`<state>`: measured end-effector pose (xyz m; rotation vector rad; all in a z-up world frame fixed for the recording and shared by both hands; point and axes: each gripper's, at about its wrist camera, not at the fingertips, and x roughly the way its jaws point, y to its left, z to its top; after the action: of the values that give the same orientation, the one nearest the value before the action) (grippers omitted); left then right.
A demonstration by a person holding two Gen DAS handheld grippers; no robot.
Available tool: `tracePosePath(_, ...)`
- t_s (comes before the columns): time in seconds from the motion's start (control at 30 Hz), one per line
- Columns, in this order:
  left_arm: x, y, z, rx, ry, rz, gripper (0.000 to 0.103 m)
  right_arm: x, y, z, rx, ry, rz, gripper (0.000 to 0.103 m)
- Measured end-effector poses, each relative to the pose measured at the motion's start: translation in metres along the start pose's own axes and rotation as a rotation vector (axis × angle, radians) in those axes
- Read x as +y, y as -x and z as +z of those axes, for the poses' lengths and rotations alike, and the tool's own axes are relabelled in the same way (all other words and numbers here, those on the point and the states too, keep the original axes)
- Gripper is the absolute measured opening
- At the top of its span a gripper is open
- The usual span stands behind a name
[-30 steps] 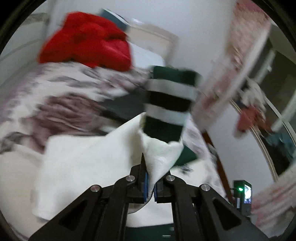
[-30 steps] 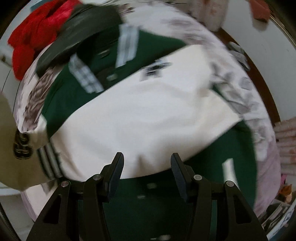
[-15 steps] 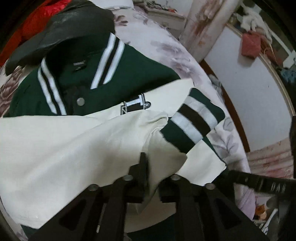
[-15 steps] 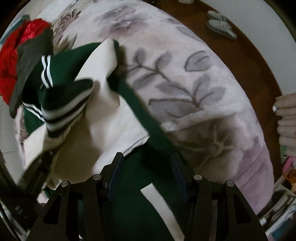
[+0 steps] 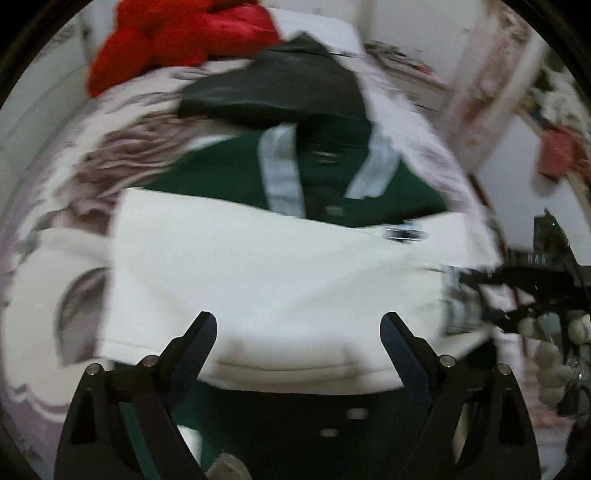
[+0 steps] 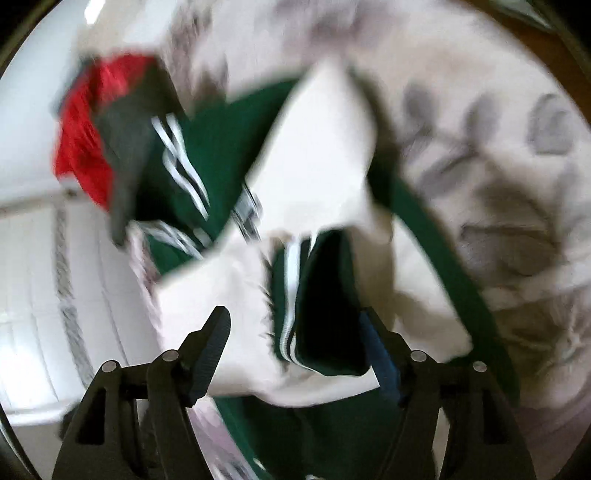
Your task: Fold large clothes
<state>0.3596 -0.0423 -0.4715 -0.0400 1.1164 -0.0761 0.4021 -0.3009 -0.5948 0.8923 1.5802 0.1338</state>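
Both frames are pretty smeared, so only the big stuff reads. Far left in the left wrist view there's the floral bedspread (image 5: 55,206), with a red garment (image 5: 177,33) bunched at the top and a black leather piece (image 5: 273,88) just beside it. The green and cream varsity jacket (image 5: 280,266) lies across the middle of the bed, cream sleeve folded flat over the green body, striped collar toward the black piece. The left gripper (image 5: 298,325) hangs over that sleeve with its jaws spread wide, gripping nothing. In the right wrist view the right gripper (image 6: 295,317) is also spread apart, with the striped cuff (image 6: 310,295) sitting between its fingers; can't tell if they touch it.
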Motion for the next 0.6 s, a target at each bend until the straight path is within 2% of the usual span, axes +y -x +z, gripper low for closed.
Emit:
tracePosePath(0.03, 0.009, -0.008, 0.001, 0.003, 0.004, 0.054, 0.090, 0.007, -0.009, 0.001, 0.016, 0.029, -0.032, 0.068)
tracePosePath(0.07, 0.021, -0.016, 0.001, 0.022, 0.012, 0.102, 0.090, 0.015, -0.010, 0.000, -0.003, 0.068, -0.075, 0.056)
tracePosePath(0.1, 0.031, -0.023, 0.003, 0.035, 0.024, 0.130, 0.090, 0.028, -0.007, -0.001, -0.042, 0.124, -0.118, 0.025)
tracePosePath(0.13, 0.043, -0.031, 0.005, 0.040, 0.042, 0.159, 0.090, 0.045, 0.001, -0.003, -0.084, 0.196, -0.166, 0.011)
tracePosePath(0.23, 0.070, -0.050, 0.010, 0.050, 0.072, 0.216, 0.090, 0.074, 0.039, -0.001, -0.226, 0.281, -0.197, 0.009)
tracePosePath(0.3, 0.082, -0.075, 0.010, 0.083, 0.082, 0.247, 0.091, 0.073, 0.055, 0.009, -0.297, 0.274, -0.252, 0.006)
tracePosePath(0.33, 0.088, -0.084, 0.007, 0.099, 0.095, 0.232, 0.093, 0.067, 0.054, 0.020, -0.288, 0.255, -0.271, 0.006)
tracePosePath(0.37, 0.093, -0.097, 0.004, 0.120, 0.112, 0.216, 0.096, 0.057, 0.043, 0.031, -0.237, 0.243, -0.299, 0.006)
tracePosePath(0.43, 0.098, -0.114, -0.001, 0.145, 0.106, 0.244, 0.097, 0.037, 0.015, 0.042, -0.118, 0.230, -0.374, 0.007)
tracePosePath(0.47, 0.098, -0.117, -0.002, 0.149, 0.098, 0.251, 0.098, 0.029, 0.000, 0.047, -0.046, 0.224, -0.375, 0.008)
tracePosePath(0.5, 0.098, -0.116, -0.003, 0.153, 0.090, 0.263, 0.098, 0.029, -0.004, 0.046, -0.011, 0.216, -0.368, 0.009)
tracePosePath(0.57, 0.099, -0.104, -0.004, 0.150, 0.090, 0.266, 0.098, 0.036, 0.008, 0.036, -0.022, 0.228, -0.378, 0.025)
tracePosePath(0.6, 0.098, -0.090, -0.009, 0.142, 0.097, 0.260, 0.097, 0.040, 0.020, 0.026, -0.041, 0.237, -0.369, 0.039)
